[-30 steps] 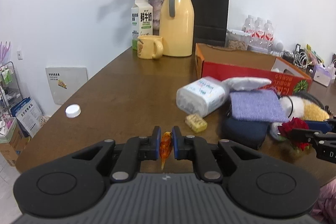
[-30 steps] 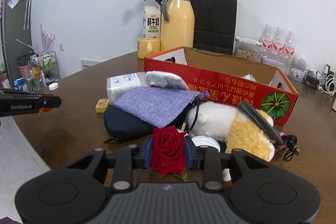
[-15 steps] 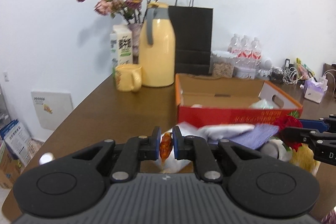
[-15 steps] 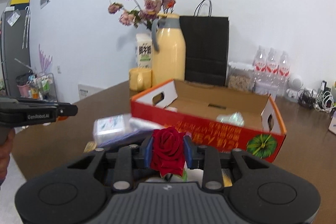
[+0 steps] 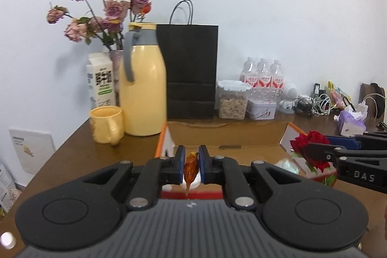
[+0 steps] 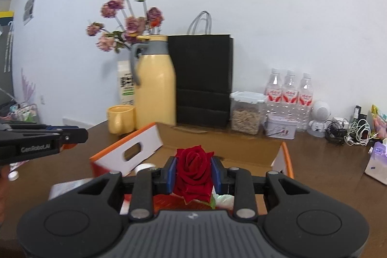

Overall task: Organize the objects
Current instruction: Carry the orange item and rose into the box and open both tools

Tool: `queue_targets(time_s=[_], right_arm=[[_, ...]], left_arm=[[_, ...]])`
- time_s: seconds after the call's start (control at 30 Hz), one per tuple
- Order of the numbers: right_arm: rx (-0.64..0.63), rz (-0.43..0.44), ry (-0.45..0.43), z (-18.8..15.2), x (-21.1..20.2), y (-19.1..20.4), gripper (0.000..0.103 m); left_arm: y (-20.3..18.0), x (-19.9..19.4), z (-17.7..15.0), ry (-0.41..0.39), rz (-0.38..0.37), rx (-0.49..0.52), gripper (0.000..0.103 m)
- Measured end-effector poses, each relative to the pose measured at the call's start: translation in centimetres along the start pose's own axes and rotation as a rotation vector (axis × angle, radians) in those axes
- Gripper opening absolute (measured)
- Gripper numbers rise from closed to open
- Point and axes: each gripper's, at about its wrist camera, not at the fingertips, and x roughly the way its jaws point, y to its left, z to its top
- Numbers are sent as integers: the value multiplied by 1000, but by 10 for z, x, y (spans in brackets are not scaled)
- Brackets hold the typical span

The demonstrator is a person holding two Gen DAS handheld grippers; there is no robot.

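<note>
Left gripper [image 5: 191, 162] fingers pinching amber candy [image 5: 190, 167]; right gripper [image 6: 193, 172] fingers pinching red rose [image 6: 194, 169], both over open cardboard box [image 6: 217, 145].

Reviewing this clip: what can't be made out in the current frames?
- Left wrist view: the left gripper hides the near floor of the orange cardboard box; the small orange item it grips is too small to identify.
- Right wrist view: the right gripper and its red rose hide the box contents; the rose stem is unseen.
</note>
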Motion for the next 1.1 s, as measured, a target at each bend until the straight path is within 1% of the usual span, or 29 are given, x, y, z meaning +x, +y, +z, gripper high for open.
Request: queue_targets(time_s=[0.23,0.37,0.43,0.5,0.63,0.7,0.73,0.77,0.8,0.83,0.87,0.9,0.93,0.97,1.0,1.03,1.1], right_arm=[[42,-31,1,11,42,-28,29],[83,-57,-3,7,64,-40,29],[91,-65,25,-1,72,-44,29],[89,-61,59,-9,81,-46,29],[85,-63,110,-16,93,-46,29],[89,-69,114,-18,91,-46,29],[93,-70,111,-19,90,-46,31],[94,-72,108,-19,89,-46,32],[94,-74,107,-19,88,-46,38],[94,-77,104,-20,87,-46,43],[96,-75,102,-20,86,-46,47],[98,-74,101,-19,86,-46,58],[97,-75,97,-19,85,-46,71],[95,-78,92,-19,84,-45,79],[93,-87,85,-19,83,-45,95],[89,-96,80,-18,82,-45,102],[87,-104,71,-18,80,-44,103]], left_arm=[[-21,46,17,1,-20,-4,12],[-29,75,20,4,-7,-20,12],[-27,86,16,10,-8,-42,12],[-25,96,12,49,-6,-31,12],[-18,104,6,83,6,-34,12],[-19,105,3,88,6,-28,12],[-20,104,2,89,6,-23,12],[-22,104,2,89,7,-17,14],[-24,102,1,83,18,-10,17],[-25,101,1,77,24,-3,29],[-26,99,0,67,33,4,51],[-27,98,0,57,42,6,63],[-28,96,1,41,54,6,85],[-28,94,2,26,58,4,102],[-27,91,2,5,62,-2,103],[-26,89,2,-10,69,-9,103],[-25,88,4,-15,74,-15,103]])
